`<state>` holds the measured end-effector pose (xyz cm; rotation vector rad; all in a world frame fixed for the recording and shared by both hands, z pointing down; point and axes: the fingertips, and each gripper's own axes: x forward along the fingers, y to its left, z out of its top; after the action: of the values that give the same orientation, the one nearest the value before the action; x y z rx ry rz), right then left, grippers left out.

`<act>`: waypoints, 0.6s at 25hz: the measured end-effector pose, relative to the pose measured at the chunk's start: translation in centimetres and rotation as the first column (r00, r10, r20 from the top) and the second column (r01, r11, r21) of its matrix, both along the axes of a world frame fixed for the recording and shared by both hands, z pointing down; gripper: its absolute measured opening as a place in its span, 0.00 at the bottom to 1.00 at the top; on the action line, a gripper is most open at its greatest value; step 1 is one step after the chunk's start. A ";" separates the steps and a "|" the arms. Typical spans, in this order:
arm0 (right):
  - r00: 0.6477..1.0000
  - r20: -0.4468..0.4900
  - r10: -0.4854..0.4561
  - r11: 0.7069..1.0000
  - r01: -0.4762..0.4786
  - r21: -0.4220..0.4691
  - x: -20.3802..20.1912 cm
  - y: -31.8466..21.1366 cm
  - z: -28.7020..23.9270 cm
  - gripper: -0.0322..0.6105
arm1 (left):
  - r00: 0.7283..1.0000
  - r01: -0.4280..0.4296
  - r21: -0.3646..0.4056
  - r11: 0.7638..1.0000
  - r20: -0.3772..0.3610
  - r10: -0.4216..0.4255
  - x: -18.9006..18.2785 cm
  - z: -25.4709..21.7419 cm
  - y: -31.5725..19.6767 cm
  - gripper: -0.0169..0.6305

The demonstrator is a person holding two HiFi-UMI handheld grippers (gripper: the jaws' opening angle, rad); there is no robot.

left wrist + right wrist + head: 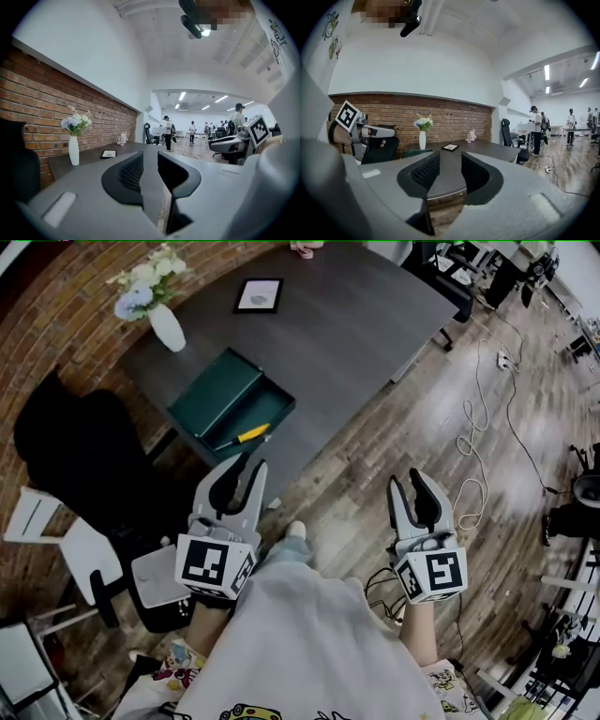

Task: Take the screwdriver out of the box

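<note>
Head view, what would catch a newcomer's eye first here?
The open green box near the front edge of the dark table stands out, with a yellow-handled screwdriver lying in it. In the foreground the left gripper and right gripper are held side by side short of the table, jaws apart and empty. A white vase of flowers stands at the table's left end.

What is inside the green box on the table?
A yellow-handled screwdriver lies in the open half of the green box; nothing else shows there. The part under its lid is covered.
</note>
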<state>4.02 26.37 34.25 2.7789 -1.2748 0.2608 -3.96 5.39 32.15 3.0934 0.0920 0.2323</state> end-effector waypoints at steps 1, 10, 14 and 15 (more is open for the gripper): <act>1.000 0.007 -0.004 1.000 0.004 -0.002 0.4 -0.5 0.1 0.27 | 1.000 0.005 -0.005 1.000 0.003 -0.005 0.3 0.3 -0.6 0.18; 0.998 0.035 -0.051 0.999 0.052 -0.011 2.7 -5.6 0.8 0.27 | 0.999 0.048 -0.026 0.999 0.018 -0.047 1.4 1.3 -4.9 0.18; 0.994 0.036 -0.099 0.994 0.100 -0.033 3.4 -8.2 0.6 0.27 | 0.994 0.104 -0.041 0.994 0.021 -0.103 1.2 1.3 -7.3 0.18; 0.993 0.040 -0.110 0.993 0.112 -0.035 3.8 -8.7 0.7 0.27 | 0.993 0.119 -0.042 0.992 0.022 -0.118 1.2 1.4 -7.7 0.18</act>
<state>7.79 17.72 34.97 2.6737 -1.4128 0.3282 -2.80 -2.35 33.52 3.0388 -0.0855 0.2527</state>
